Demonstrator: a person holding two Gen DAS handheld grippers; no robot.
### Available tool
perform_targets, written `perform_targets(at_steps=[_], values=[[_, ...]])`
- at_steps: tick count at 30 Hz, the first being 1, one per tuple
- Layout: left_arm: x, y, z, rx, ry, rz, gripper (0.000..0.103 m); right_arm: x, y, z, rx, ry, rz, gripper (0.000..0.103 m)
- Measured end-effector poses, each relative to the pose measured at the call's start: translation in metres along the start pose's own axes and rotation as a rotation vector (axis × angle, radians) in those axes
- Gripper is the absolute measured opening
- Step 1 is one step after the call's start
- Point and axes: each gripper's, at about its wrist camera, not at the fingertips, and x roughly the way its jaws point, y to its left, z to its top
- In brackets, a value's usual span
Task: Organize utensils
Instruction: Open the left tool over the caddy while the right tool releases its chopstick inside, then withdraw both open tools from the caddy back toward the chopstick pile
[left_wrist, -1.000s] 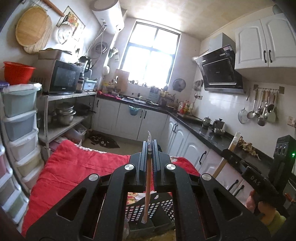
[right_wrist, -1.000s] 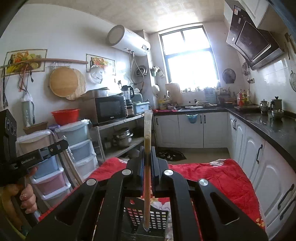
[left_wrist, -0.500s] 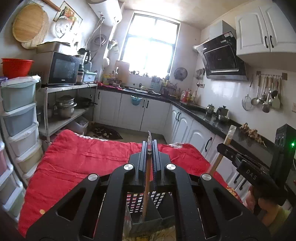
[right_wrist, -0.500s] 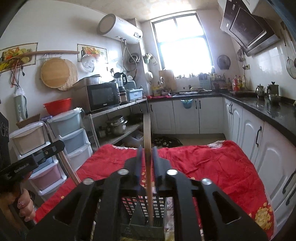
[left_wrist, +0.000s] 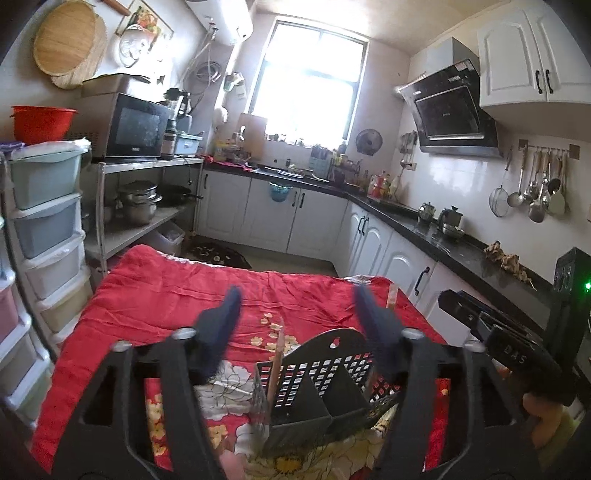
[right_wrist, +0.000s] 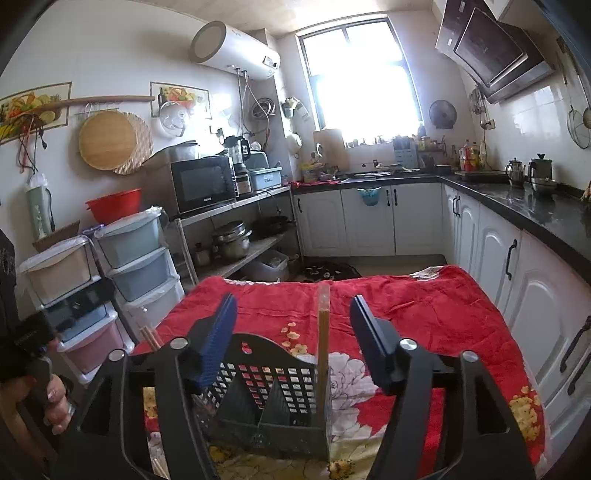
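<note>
A black slotted utensil basket stands on the red flowered cloth, right under both grippers. My left gripper is open above it with nothing between its fingers. A wooden chopstick stands free in the basket's left compartment. My right gripper is also open and holds nothing. Another chopstick stands upright in the right compartment, between the fingers but apart from both. In the left wrist view this chopstick's top shows behind the right finger. Tips of two more sticks show at the left.
The cloth-covered table stretches ahead. Plastic drawer towers and a metal shelf with a microwave line the left. White cabinets under a dark counter run along the right. A hand holds the left gripper's handle.
Both grippers have gone from shut on a chopstick to open. The two chopsticks now stand loose in the basket. Both views have tilted down toward the table.
</note>
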Motion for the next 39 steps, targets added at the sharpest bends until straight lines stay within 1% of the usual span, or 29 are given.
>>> perform_targets(at_steps=[1,2,3,4,10,18,25,30,39], values=[[-0.003,0.001,0.000,-0.007,-0.002,0.002,0.076,-0.002,0.001,-0.001,-0.005,0.000,-0.004,0.065],[-0.006,0.003,0.001,-0.015,-0.008,0.001,0.081,-0.005,0.000,-0.001,-0.008,0.001,-0.007,0.067],[-0.009,0.004,0.002,-0.020,-0.012,0.002,0.085,-0.007,0.001,-0.002,-0.008,0.002,-0.011,0.068],[-0.014,0.006,0.002,-0.028,-0.021,0.005,0.093,-0.010,0.001,-0.003,-0.006,0.003,-0.012,0.070],[-0.032,0.008,0.000,-0.044,-0.042,0.009,0.093,-0.025,0.001,-0.008,0.000,0.008,-0.016,0.072],[-0.056,0.008,-0.015,-0.067,-0.061,0.011,0.093,-0.043,0.005,-0.019,-0.004,0.029,-0.021,0.075],[-0.070,0.015,-0.024,-0.092,-0.061,0.026,0.093,-0.057,0.010,-0.034,-0.013,0.067,-0.022,0.075],[-0.081,0.020,-0.032,-0.116,-0.056,0.023,0.093,-0.062,0.016,-0.043,-0.009,0.098,-0.019,0.075],[-0.092,0.022,-0.055,-0.129,-0.026,0.037,0.093,-0.071,0.030,-0.061,-0.055,0.119,-0.014,0.075]])
